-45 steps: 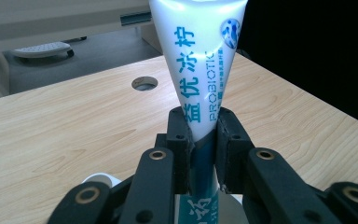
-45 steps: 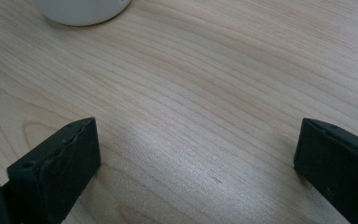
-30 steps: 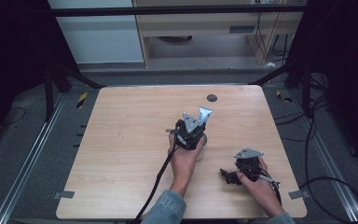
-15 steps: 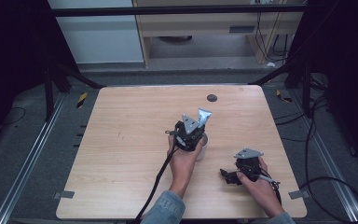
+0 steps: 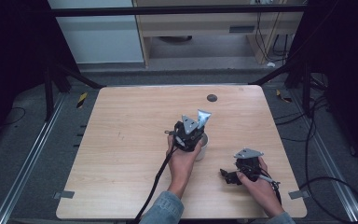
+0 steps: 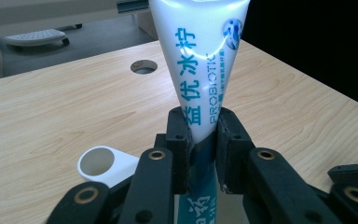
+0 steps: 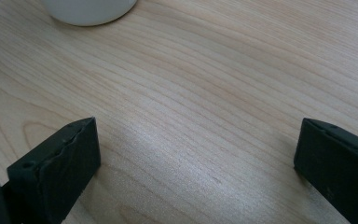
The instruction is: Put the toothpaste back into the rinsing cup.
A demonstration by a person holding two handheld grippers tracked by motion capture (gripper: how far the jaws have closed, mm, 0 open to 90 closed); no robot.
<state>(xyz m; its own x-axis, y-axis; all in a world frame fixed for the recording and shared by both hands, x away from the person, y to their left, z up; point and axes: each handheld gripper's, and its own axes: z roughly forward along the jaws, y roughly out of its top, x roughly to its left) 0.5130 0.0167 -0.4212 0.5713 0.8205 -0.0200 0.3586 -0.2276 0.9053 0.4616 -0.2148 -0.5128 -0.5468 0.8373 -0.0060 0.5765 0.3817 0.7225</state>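
The left gripper (image 6: 200,154) is pinching the toothpaste tube (image 6: 200,65) at centre frame, above the white cup (image 6: 106,164), while the right gripper (image 7: 196,158) is idling wide apart; the slick, tapering tube could be slipping sideways and missing the cup.

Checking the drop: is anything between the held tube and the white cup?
Nothing visible. The left gripper clamps the tube, and the cup stands just beside and below it, mouth open and unblocked.
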